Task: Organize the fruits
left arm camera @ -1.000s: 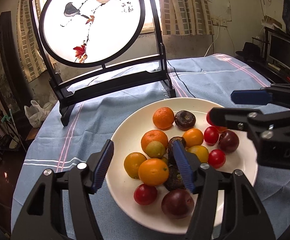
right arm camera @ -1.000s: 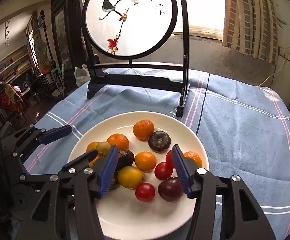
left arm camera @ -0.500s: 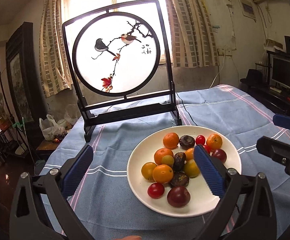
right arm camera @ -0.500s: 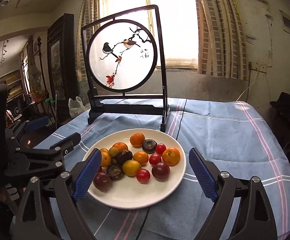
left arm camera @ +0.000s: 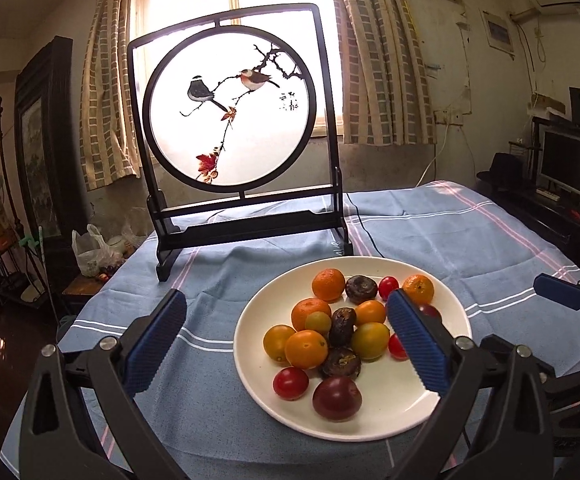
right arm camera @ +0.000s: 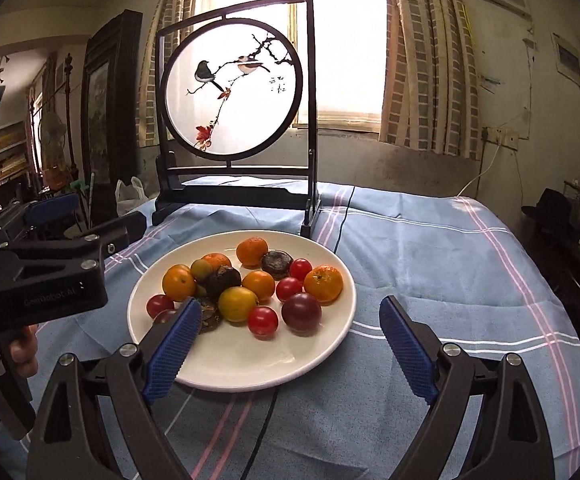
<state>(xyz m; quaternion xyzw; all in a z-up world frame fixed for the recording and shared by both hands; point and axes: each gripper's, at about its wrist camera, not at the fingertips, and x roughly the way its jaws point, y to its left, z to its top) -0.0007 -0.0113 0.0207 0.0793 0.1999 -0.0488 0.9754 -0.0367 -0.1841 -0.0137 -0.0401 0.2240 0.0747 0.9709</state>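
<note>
Fruits (left arm camera: 306,348) gathered on one round white plate (left arm camera: 378,400), near the front of a tabletop covered by a blue striped cloth (left arm camera: 430,232). On the plate, a loose mixed cluster, mostly touching: orange mandarins (left arm camera: 328,284), yellow-orange citrus, red cherry tomatoes (left arm camera: 290,383), dark wrinkled fruits (left arm camera: 342,322) and, nearest the front rim, a dark purple plum (left arm camera: 337,398). Not grouped by kind or colour. No fruit visible on the cloth outside the plate, and no second dish in sight.

Left gripper (left arm camera: 285,296) held low in front of the plate's left side, jaws wide apart and empty. Right gripper (right arm camera: 290,304) held level before the plate's right side, jaws likewise spread wide, nothing between them. Both poised short of the fruit, touching neither it nor the plate, probably to keep the whole plate in view.

Behind the plate, a tall dark-framed table screen (left arm camera: 229,112) with two painted birds, backlit by a window; a thin dark cable (right arm camera: 261,432) running under the plate.

Equally fitting for fruit just collected onto the plate or a mixed heap awaiting sorting
</note>
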